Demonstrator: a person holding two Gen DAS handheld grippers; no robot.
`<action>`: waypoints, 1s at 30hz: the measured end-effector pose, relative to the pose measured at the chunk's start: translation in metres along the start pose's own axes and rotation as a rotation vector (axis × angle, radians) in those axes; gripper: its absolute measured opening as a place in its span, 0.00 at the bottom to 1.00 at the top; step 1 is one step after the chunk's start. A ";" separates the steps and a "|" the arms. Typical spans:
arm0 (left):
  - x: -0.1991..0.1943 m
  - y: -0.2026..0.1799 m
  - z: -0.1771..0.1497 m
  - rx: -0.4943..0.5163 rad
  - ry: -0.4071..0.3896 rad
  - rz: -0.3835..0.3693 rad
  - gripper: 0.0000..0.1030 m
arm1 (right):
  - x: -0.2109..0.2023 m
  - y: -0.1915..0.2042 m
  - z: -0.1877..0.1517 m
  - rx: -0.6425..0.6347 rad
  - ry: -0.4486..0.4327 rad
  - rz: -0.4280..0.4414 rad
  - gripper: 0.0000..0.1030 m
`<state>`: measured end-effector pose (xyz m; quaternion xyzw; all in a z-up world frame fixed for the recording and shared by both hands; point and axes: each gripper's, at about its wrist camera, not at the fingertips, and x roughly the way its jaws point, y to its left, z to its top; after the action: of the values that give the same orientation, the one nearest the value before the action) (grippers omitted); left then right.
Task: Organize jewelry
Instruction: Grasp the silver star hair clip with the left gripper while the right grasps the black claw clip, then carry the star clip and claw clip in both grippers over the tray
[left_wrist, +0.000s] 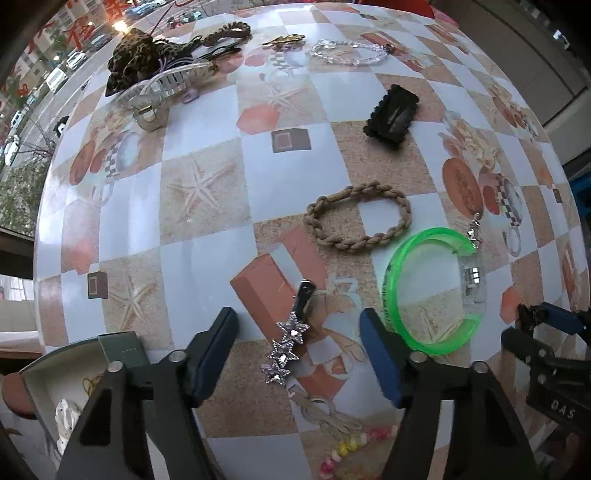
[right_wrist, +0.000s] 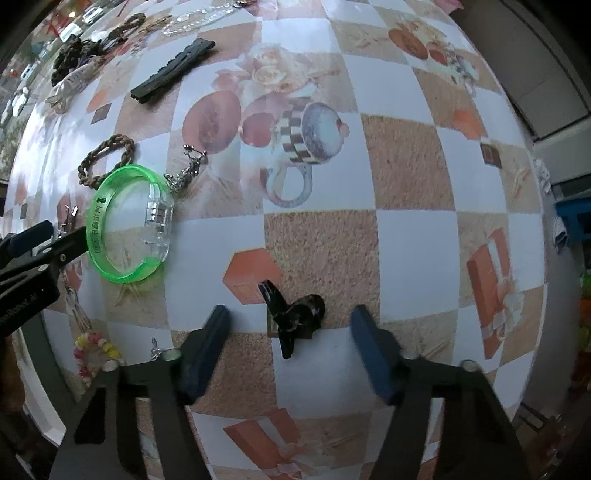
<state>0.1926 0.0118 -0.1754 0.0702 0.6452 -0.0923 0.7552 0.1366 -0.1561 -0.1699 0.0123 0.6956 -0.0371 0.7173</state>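
On the round table with its checkered printed cloth: silver star-studded hair clip between the left gripper's spread fingers, touching neither. Just right of it, green translucent plastic bangle; behind that, tan braided cord bracelet; farther back, black scalloped snap clip. At the far left edge, clear plastic claw clip. Near left, open jewelry box. Between the right gripper's parted fingers, small black claw clip, apart from both.
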 end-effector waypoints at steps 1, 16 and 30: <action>-0.001 -0.002 -0.001 0.007 0.000 -0.001 0.62 | -0.001 0.002 0.000 -0.007 -0.004 -0.002 0.52; -0.040 -0.007 -0.014 -0.030 -0.029 -0.024 0.21 | -0.020 -0.009 -0.004 0.016 -0.020 0.077 0.25; -0.107 0.004 -0.055 -0.153 -0.108 -0.024 0.21 | -0.064 -0.038 0.002 -0.002 -0.054 0.251 0.25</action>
<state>0.1243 0.0331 -0.0782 -0.0007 0.6096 -0.0555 0.7908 0.1340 -0.1914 -0.1046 0.0975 0.6689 0.0534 0.7350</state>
